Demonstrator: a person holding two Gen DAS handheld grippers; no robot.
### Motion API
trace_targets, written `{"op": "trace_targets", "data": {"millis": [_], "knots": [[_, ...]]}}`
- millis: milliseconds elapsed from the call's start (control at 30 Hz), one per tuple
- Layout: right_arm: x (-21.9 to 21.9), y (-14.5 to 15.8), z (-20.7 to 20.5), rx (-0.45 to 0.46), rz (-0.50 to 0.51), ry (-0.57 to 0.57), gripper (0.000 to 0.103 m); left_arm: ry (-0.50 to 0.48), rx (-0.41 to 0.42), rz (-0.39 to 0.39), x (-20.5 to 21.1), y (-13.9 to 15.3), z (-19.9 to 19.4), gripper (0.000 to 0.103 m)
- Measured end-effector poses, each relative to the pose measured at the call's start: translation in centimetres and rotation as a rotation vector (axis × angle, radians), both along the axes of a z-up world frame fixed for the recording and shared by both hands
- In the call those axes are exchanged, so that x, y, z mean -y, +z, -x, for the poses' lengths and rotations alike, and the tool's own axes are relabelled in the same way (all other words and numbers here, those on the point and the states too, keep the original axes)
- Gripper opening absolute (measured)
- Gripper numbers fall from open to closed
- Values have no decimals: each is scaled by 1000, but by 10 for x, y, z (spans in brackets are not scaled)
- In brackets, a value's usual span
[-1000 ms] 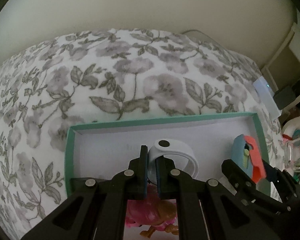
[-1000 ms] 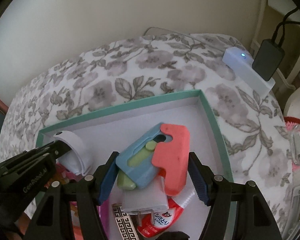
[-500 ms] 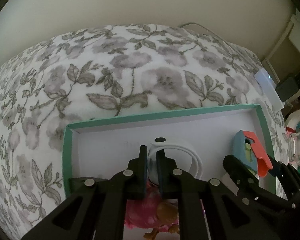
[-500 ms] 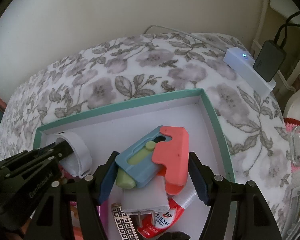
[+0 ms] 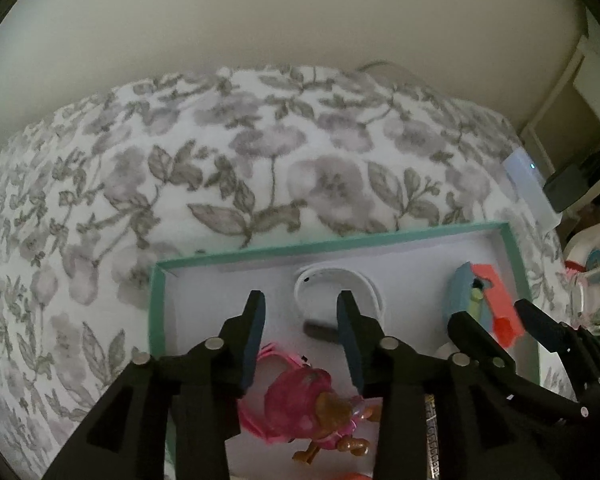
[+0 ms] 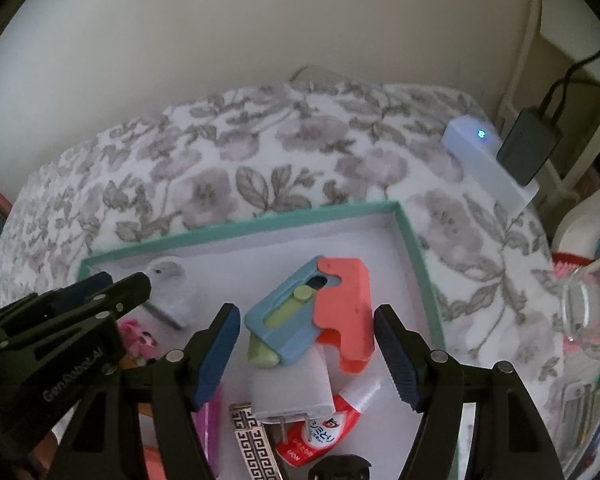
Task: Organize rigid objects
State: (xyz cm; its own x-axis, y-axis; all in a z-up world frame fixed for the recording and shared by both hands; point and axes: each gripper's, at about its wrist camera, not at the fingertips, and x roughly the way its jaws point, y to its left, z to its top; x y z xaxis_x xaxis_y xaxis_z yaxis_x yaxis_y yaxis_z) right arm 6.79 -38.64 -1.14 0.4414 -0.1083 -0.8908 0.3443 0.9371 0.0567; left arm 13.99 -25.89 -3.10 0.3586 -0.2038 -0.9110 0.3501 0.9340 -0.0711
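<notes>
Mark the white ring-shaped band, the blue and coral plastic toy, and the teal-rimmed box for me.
White ring-shaped band (image 5: 337,285): left wrist view, on its far curved edge.
Blue and coral plastic toy (image 6: 342,300): right wrist view, on the coral part.
Teal-rimmed box (image 6: 236,230): right wrist view, on the far rim.

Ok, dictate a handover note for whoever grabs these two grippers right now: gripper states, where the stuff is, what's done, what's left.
Left gripper: jaws have just been opening, now clear of the white wristband, which lies on the floor of the teal box.
Right gripper: open, straddling the blue-and-coral toy; pads not touching it.
That toy sits on a white plug adapter and a glue tube in the box; a pink doll lies at the near side.
Done: wristband and toy are in the box.
Left: withdraw both grippers; clutter at the right, outside the box, may still need sorting.
</notes>
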Motion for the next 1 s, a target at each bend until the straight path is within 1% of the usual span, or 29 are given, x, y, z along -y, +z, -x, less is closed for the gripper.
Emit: {"op": "trace_targets", "data": {"millis": [200, 333, 467, 567, 633, 667, 700, 833, 867, 900, 967, 1000], "knots": [[-6, 24, 2, 46, 27, 16, 73, 5, 54, 17, -7, 25, 3, 41], [-10, 34, 2, 64, 40, 22, 73, 11, 83, 15, -10, 35, 3, 41], [-9, 33, 2, 59, 39, 20, 73, 24, 92, 8, -14, 37, 2, 41], [-8, 29, 2, 46, 38, 18, 73, 40, 86, -6, -18, 33, -1, 43], [-8, 26, 1, 39, 42, 17, 79, 59, 80, -21, -20, 29, -4, 53], [-8, 24, 1, 37, 50, 17, 87, 71, 76, -28, -22, 27, -5, 65], [-7, 24, 1, 35, 56, 16, 91, 83, 72, -38, -23, 25, -7, 72], [-5, 20, 1, 32, 50, 7, 91, 115, 65, -81, -28, 17, -11, 75], [-4, 19, 0, 30, 49, 5, 91, 121, 61, -91, -30, 15, -12, 77], [-4, 19, 0, 29, 49, 3, 93, 128, 56, -99, -31, 12, -13, 79], [-3, 17, 0, 30, 54, 1, 103, 139, 46, -110, -34, 8, -16, 80], [-2, 17, 0, 29, 55, 1, 103, 144, 42, -114, -35, 5, -17, 81]]}}
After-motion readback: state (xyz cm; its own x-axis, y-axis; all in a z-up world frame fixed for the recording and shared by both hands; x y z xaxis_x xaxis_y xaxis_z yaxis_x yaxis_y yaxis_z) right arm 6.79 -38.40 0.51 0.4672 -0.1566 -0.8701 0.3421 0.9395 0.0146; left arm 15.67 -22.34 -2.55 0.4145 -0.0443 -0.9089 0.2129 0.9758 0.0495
